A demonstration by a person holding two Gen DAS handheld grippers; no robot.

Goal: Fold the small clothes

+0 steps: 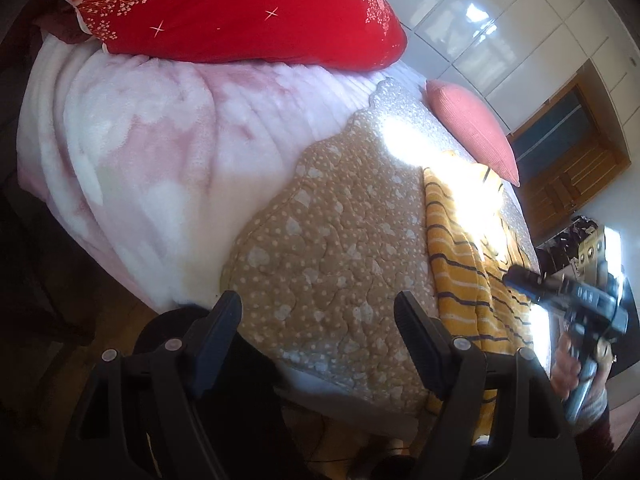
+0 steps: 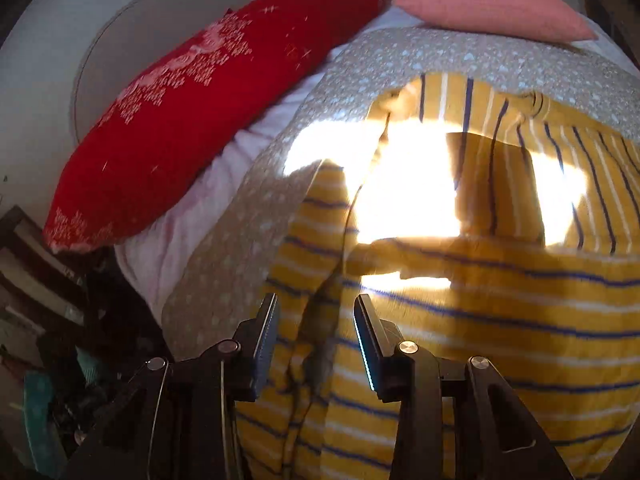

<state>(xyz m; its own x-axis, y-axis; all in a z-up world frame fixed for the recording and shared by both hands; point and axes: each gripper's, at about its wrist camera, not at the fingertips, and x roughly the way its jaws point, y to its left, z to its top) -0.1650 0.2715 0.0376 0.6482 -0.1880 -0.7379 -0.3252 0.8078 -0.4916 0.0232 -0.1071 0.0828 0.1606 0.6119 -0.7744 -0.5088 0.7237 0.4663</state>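
Both grippers hover over the bed, holding nothing.
Left gripper [image 1: 318, 316] gapes wide; right gripper [image 2: 316, 320] half-open above the striped garment [image 2: 500, 320].

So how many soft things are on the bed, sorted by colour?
Red: 1, floral pillow
Pink: 2, small cushion and fluffy blanket
Tan: 1, dotted quilted pad
Yellow: 1, striped garment
Total: 5

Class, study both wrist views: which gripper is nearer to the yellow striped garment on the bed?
Right. The right gripper hovers directly over the yellow striped garment, fingers open around a fold. The left gripper is off to the side, over the tan dotted quilt.
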